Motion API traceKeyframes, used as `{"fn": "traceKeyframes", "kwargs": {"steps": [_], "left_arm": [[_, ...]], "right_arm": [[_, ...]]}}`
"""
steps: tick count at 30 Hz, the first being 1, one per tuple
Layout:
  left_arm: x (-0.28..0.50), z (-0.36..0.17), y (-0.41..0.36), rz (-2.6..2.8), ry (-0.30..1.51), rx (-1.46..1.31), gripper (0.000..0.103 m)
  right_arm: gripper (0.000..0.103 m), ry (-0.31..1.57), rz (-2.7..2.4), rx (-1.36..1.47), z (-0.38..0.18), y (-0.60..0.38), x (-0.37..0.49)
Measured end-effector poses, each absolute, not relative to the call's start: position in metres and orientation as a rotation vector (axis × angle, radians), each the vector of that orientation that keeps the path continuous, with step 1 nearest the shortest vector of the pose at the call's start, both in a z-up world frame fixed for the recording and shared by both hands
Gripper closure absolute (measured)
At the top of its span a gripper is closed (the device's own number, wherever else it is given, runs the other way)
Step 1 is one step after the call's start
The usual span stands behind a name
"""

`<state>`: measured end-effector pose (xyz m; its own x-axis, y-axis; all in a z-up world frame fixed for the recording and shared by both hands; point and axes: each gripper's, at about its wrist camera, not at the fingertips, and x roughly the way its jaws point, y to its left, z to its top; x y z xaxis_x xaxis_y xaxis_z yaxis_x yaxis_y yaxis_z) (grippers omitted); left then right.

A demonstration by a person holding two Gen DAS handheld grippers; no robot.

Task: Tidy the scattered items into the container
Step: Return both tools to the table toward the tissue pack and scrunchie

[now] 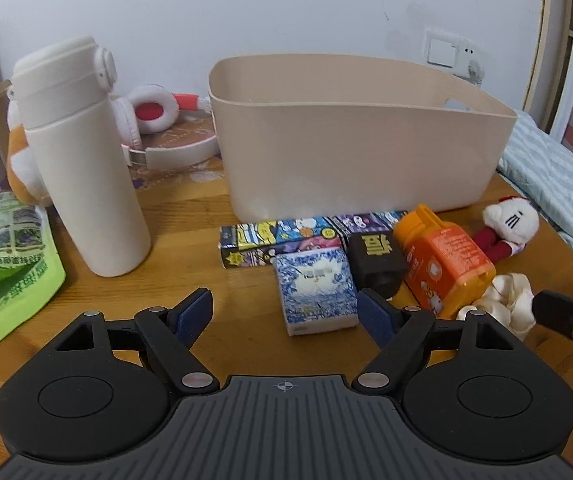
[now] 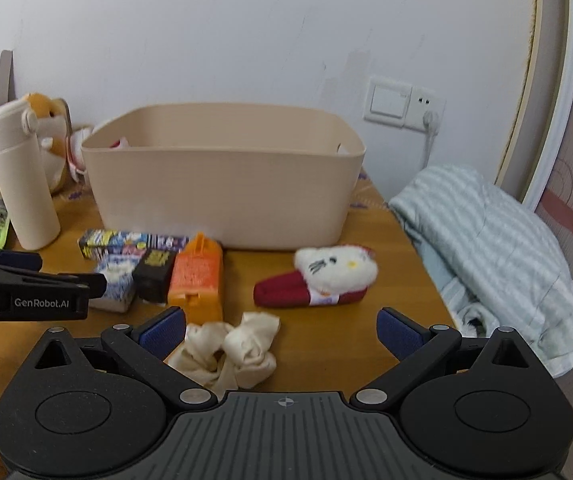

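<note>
1. The beige container (image 2: 222,184) stands at the counter's (image 1: 190,216) back against the wall, mouth up, ready to take things.
2. The clutter lies just before it: orange bottle (image 2: 196,276), tissue pack (image 1: 314,292), cream scrunchie (image 2: 230,350).
3. Your left tongs (image 1: 286,312) gape, empty, before the tissue pack; your right tongs (image 2: 282,330) stand wide, empty, over the scrunchie.

On a wooden table (image 2: 326,288), the right gripper (image 2: 282,330) is hovering with its blue-padded jaws spread wide and nothing pressed between them, a cream scrunchie (image 2: 232,350) lying just beside its left finger. Beyond it, a plush cat slipper (image 2: 326,276), an orange bottle (image 2: 198,276) and a tissue pack (image 2: 116,286) are lying before the beige container (image 2: 222,196). The left gripper (image 2: 34,276) is reaching in from the left edge.
</note>
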<state>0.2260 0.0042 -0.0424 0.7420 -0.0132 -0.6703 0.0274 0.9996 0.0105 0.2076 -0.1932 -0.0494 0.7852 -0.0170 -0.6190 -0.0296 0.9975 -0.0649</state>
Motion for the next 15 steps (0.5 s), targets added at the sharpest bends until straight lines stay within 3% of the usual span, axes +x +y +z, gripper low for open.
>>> {"fn": "traceKeyframes", "kwargs": {"steps": [15], "left_arm": [[0.254, -0.070, -0.001, -0.030, 0.767, 0.014, 0.022]], "right_arm": [[0.000, 0.757, 0.010, -0.075, -0.082, -0.192, 0.225]]}}
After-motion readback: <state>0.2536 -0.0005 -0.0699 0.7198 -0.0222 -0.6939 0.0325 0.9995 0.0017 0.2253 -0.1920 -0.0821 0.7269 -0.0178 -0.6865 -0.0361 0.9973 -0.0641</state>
